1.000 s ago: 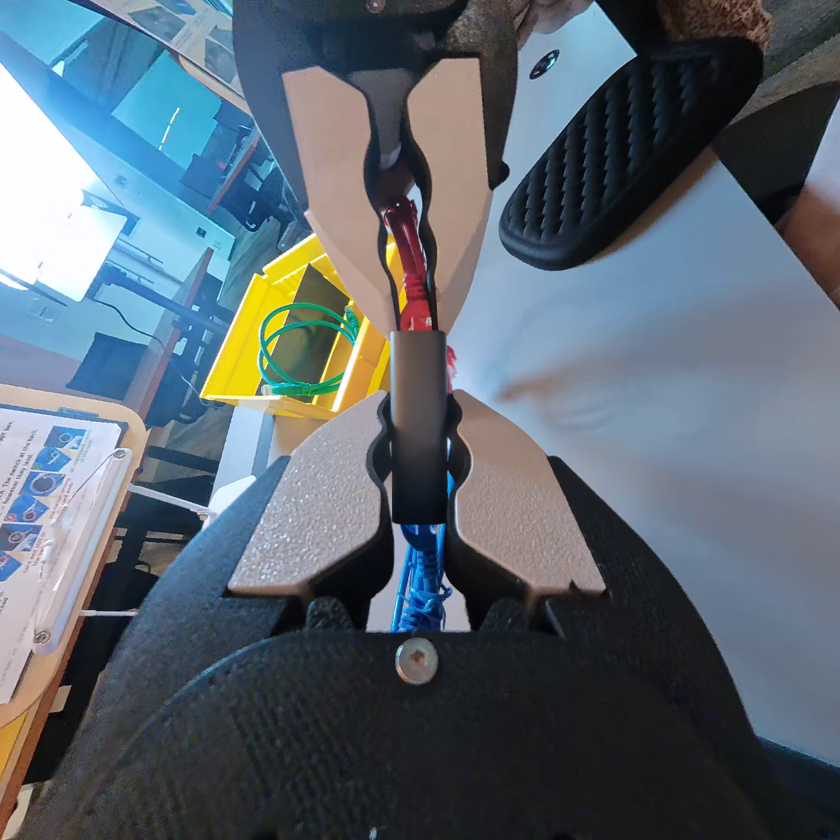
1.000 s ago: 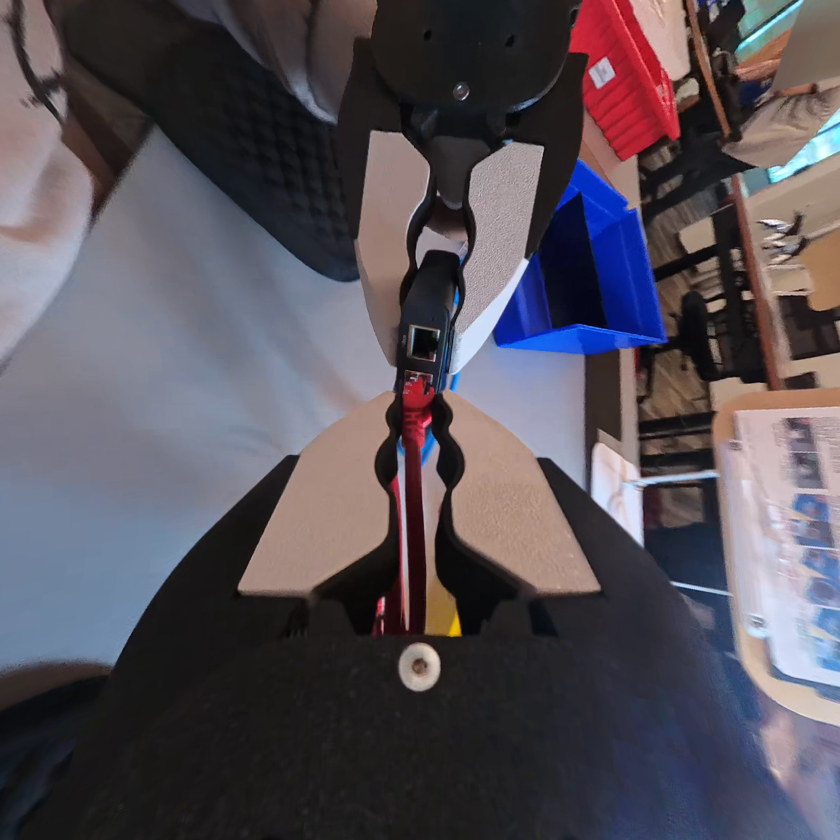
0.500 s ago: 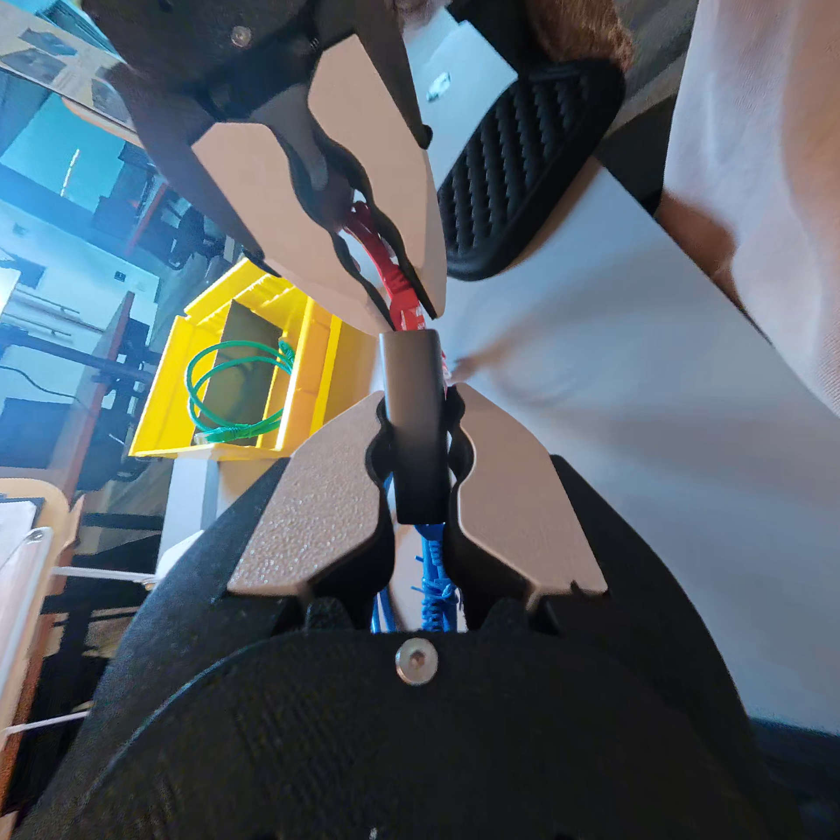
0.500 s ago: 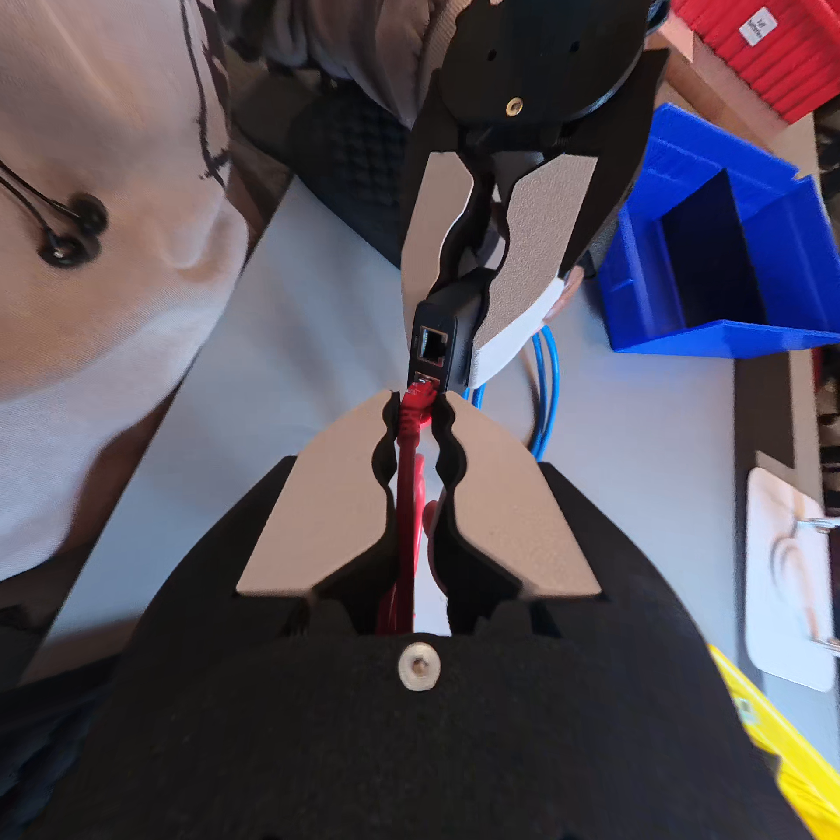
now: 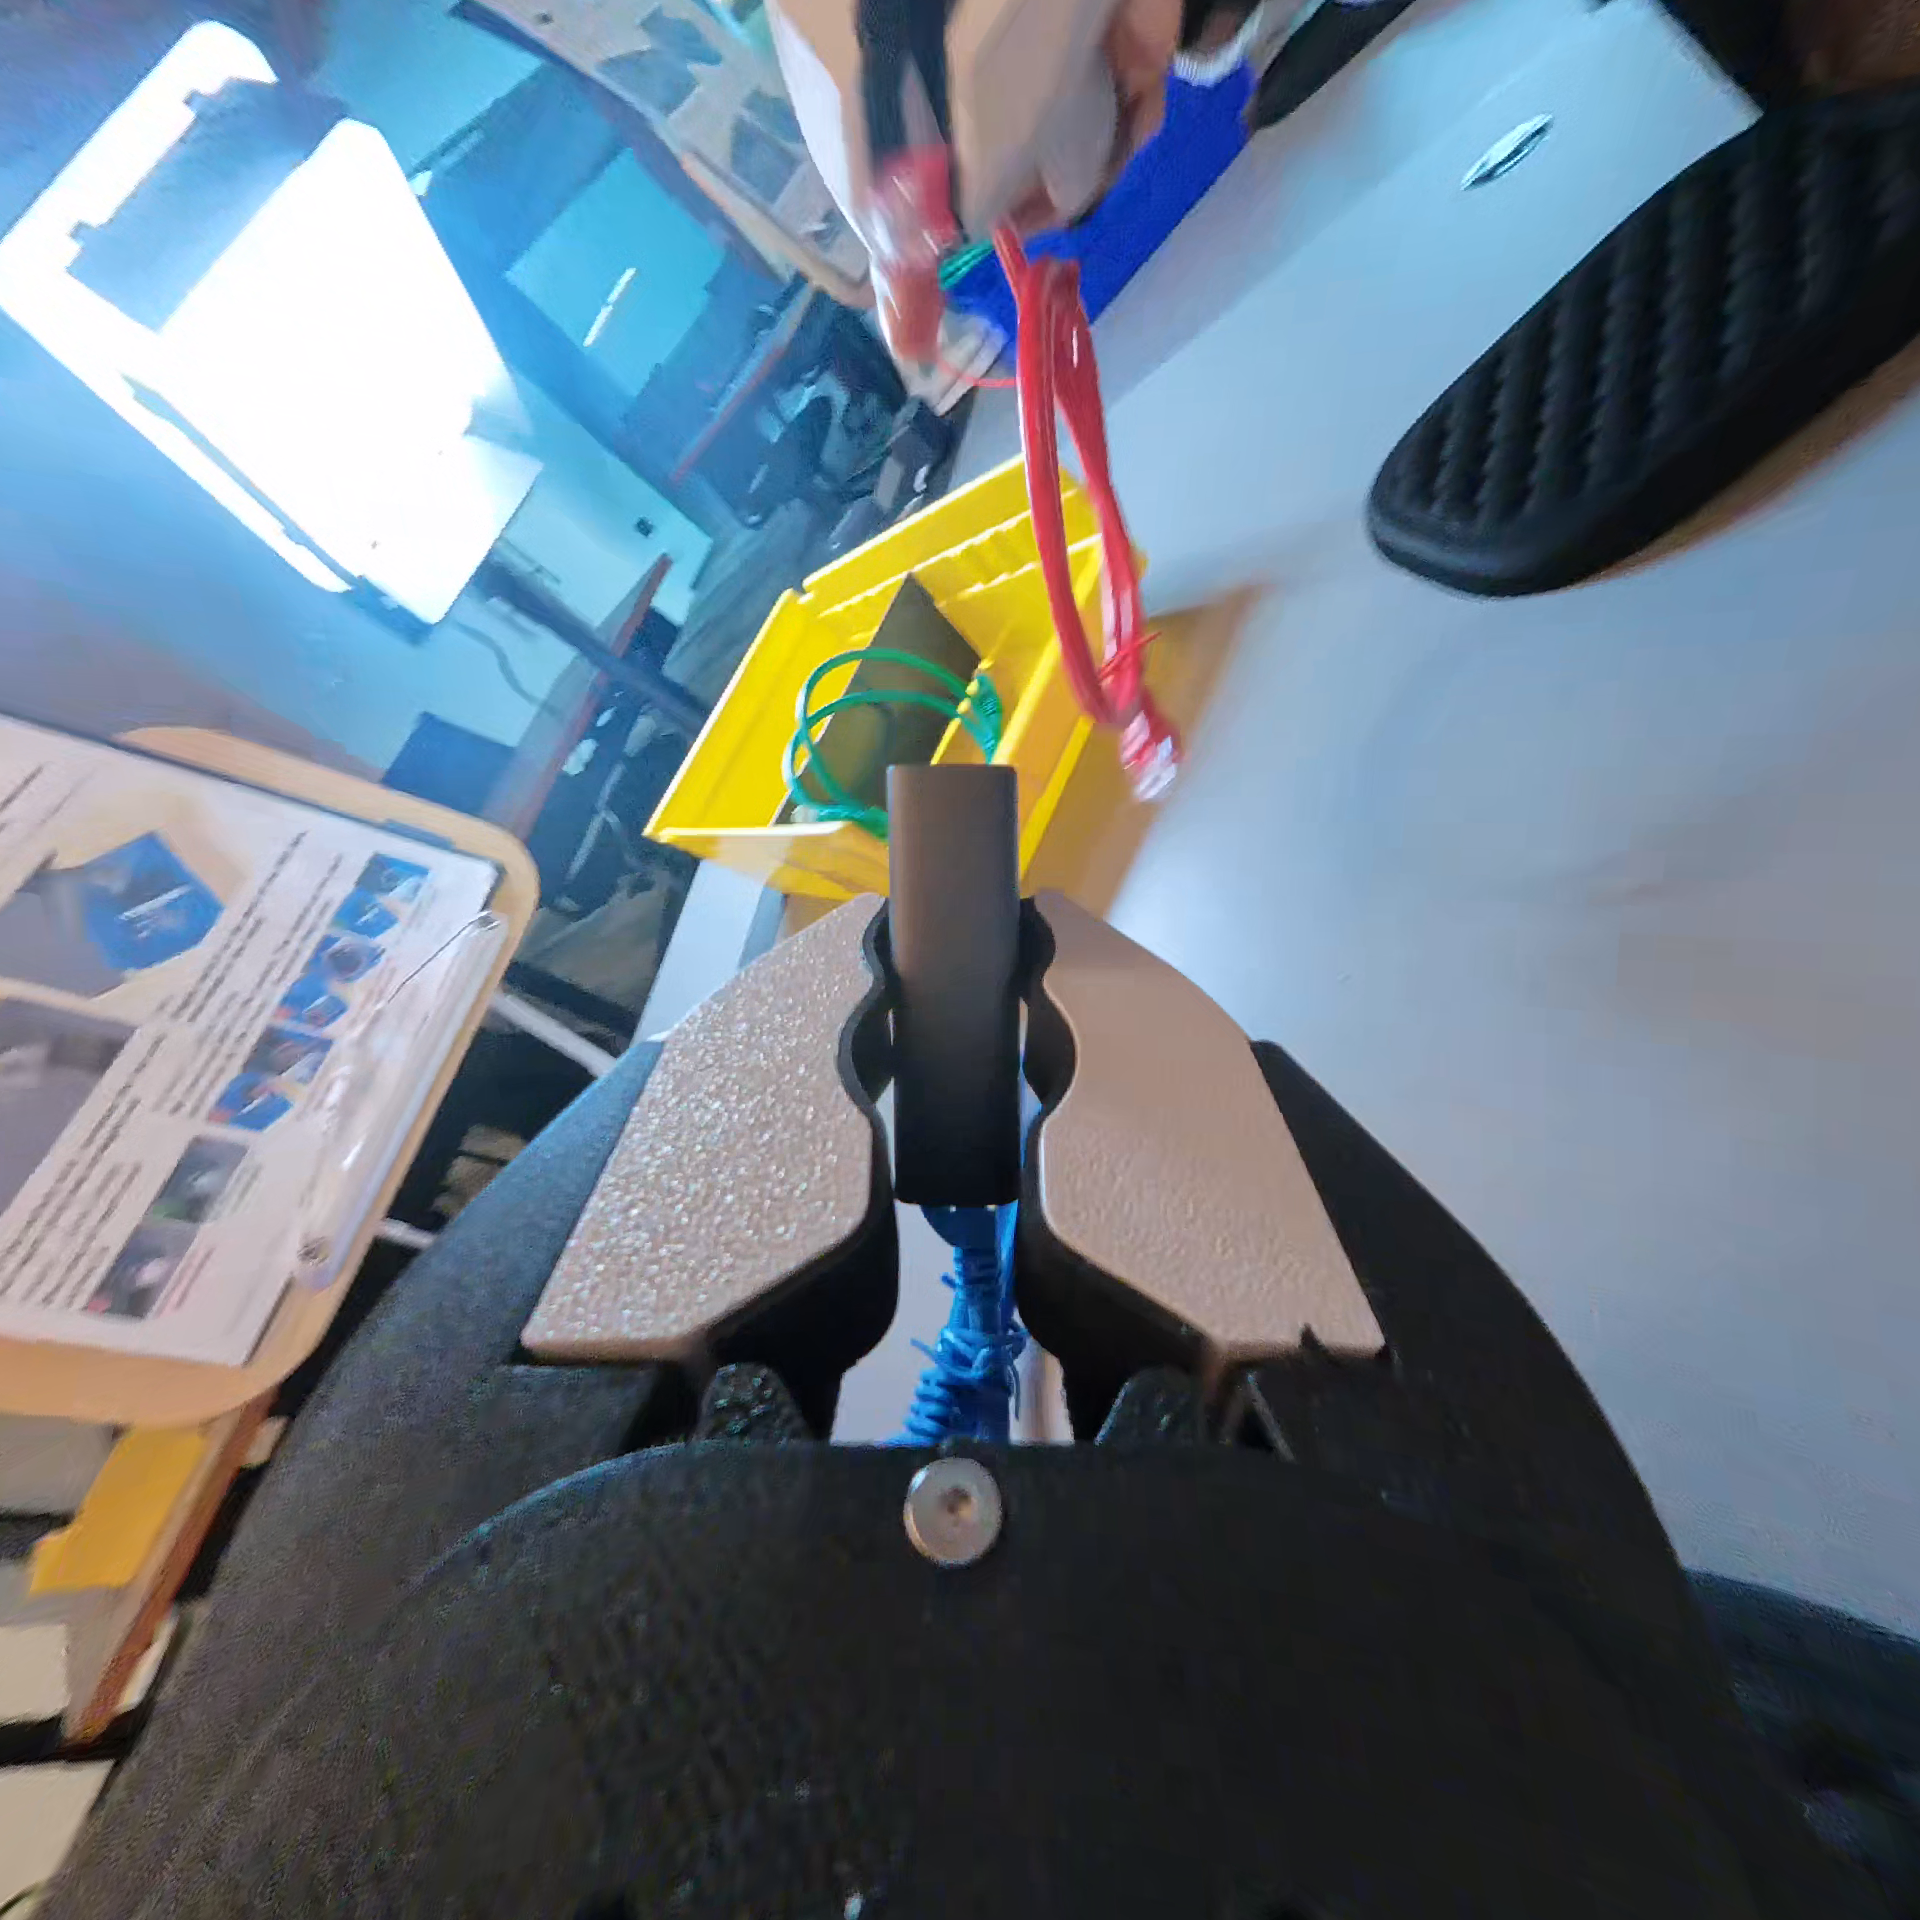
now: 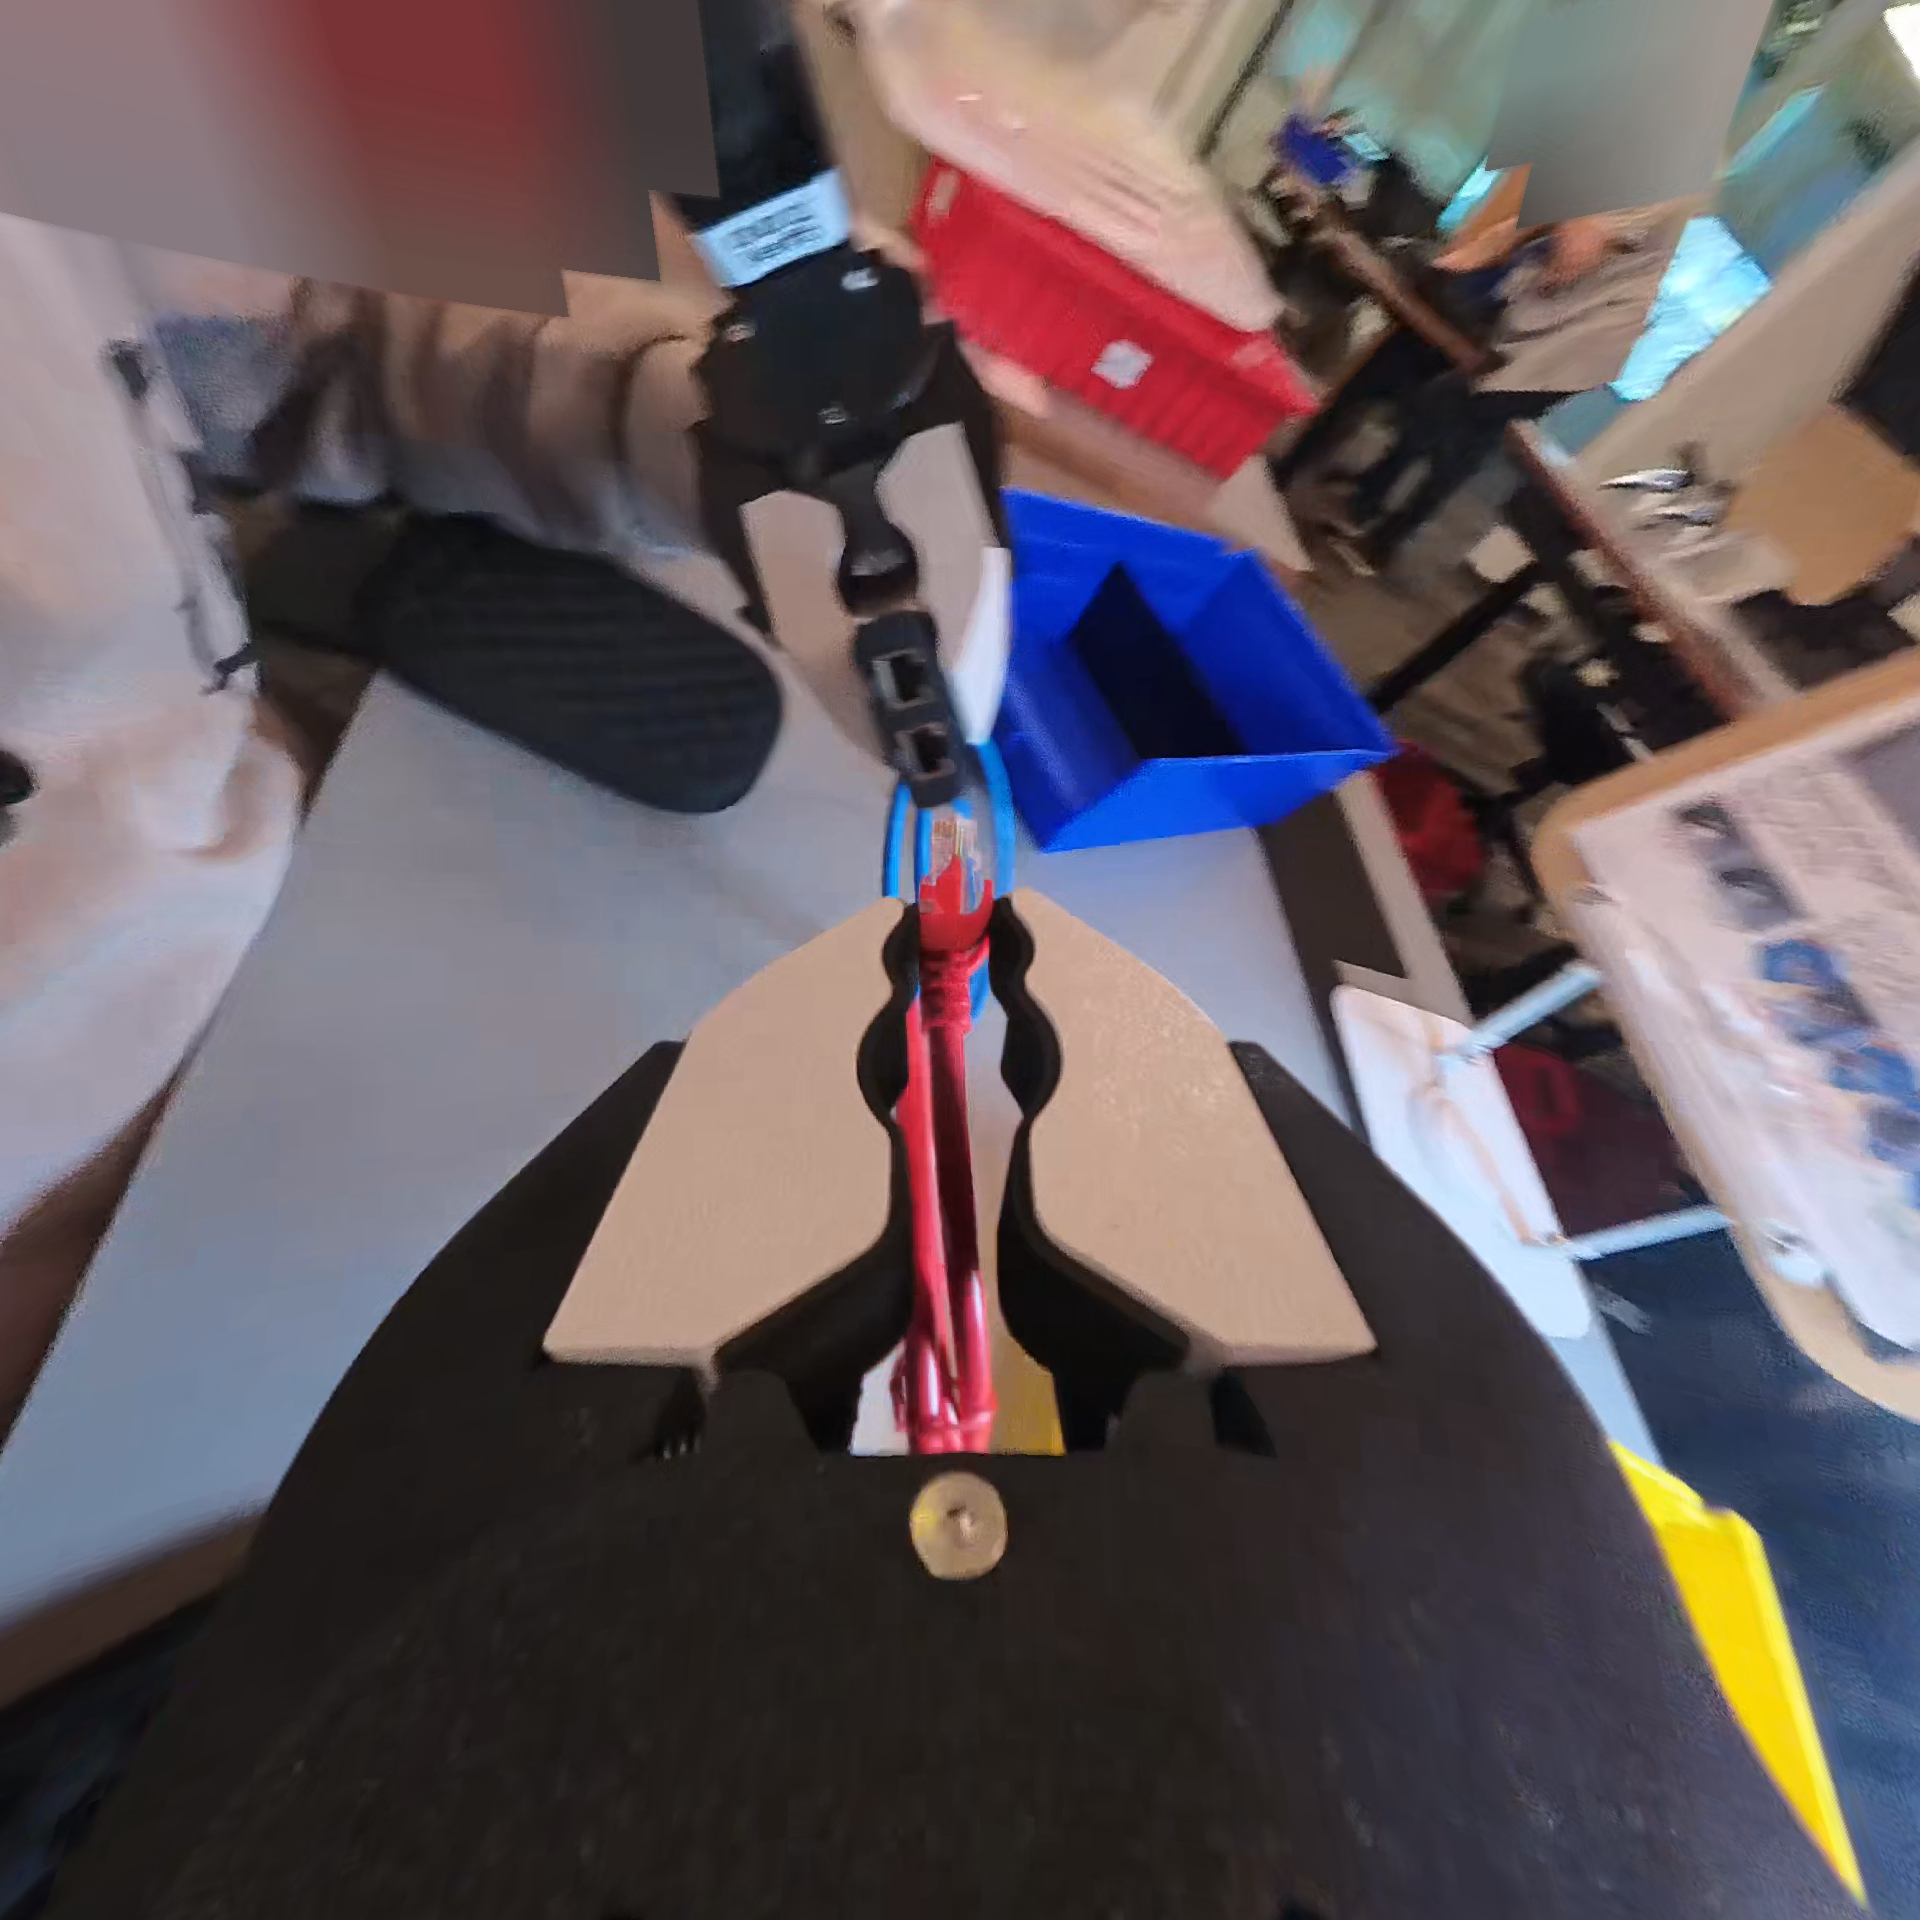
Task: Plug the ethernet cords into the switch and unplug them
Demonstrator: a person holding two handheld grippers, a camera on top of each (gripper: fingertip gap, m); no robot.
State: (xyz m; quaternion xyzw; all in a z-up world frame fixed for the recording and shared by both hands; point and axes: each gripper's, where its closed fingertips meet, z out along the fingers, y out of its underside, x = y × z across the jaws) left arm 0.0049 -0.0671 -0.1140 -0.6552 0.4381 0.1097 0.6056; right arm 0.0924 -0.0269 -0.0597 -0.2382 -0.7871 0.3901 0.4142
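My left gripper (image 5: 954, 914) is shut on the small black switch (image 5: 952, 977), held upright above the white table; a blue cord (image 5: 966, 1340) hangs from its near end. In the right wrist view the switch (image 6: 914, 707) shows two empty ports facing me, with the blue cord (image 6: 992, 800) looped below it. My right gripper (image 6: 951, 914) is shut on the red ethernet cord (image 6: 943, 1049); its plug (image 6: 954, 852) sits just short of the switch, apart from it. In the left wrist view the right gripper (image 5: 935, 135) is blurred at the top, with the red cord (image 5: 1081, 499) dangling from it.
A yellow bin (image 5: 769, 758) holds a green cord (image 5: 883, 717). A blue bin (image 6: 1226, 686) stands on the white table (image 5: 1558, 935). A black chair armrest (image 5: 1683, 364) lies at the table edge. A clipboard with printed sheets (image 5: 197, 1039) sits at left. A red crate (image 6: 1091, 322) is behind. The gap from one gripper's tips to the other's is roughly 12 cm.
The red plug was in the switch's port; now it is out and my right gripper has pulled back and away with the red cord. The switch stays in my left gripper.
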